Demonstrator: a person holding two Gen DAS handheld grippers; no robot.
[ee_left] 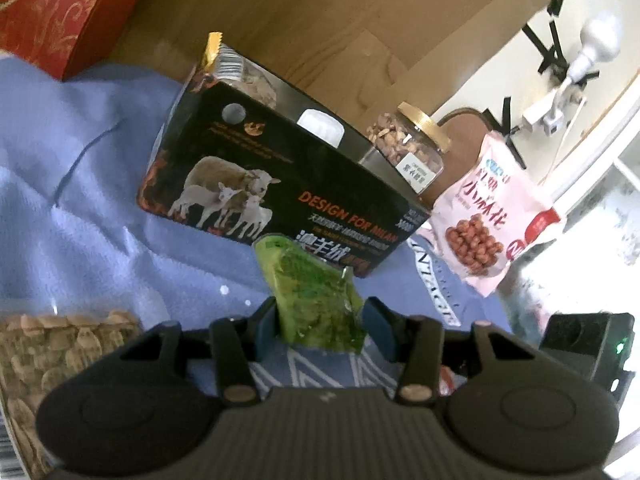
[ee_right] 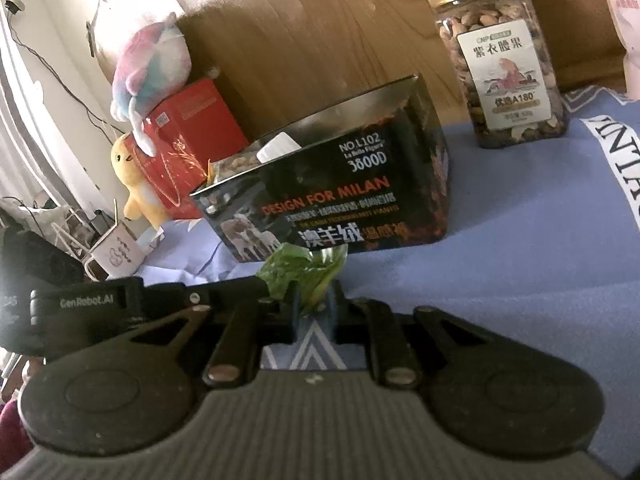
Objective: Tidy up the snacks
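Pinched between the fingers of the left gripper (ee_left: 320, 316) is a green snack packet (ee_left: 316, 296), held upright just in front of a black box (ee_left: 280, 184) printed with sheep and the words DESIGN FOR MILAN; the same packet (ee_right: 300, 272) is also nipped at its crinkled edge by the right gripper (ee_right: 314, 308), whose fingers are pressed nearly together on it. The black box (ee_right: 340, 200) stands open at the top on a blue cloth (ee_left: 80, 184); inside it are seen a bag of nuts (ee_left: 256, 80) with a yellow serrated edge at its left end and a white capped item (ee_left: 320, 124) near the middle. To the right of the box, farther back, a clear jar (ee_right: 500, 64) with a gold lid is filled with nuts and bears a white label. A pink snack bag (ee_left: 492, 216) showing red coated nuts is seen at the right, beside the jar. At the near left a clear container (ee_left: 52, 360) packed with pale nuts is partly in view. A red box (ee_right: 184, 140) at the far left carries a pastel plush toy (ee_right: 148, 72), with a yellow plush (ee_right: 136, 184) beside it.
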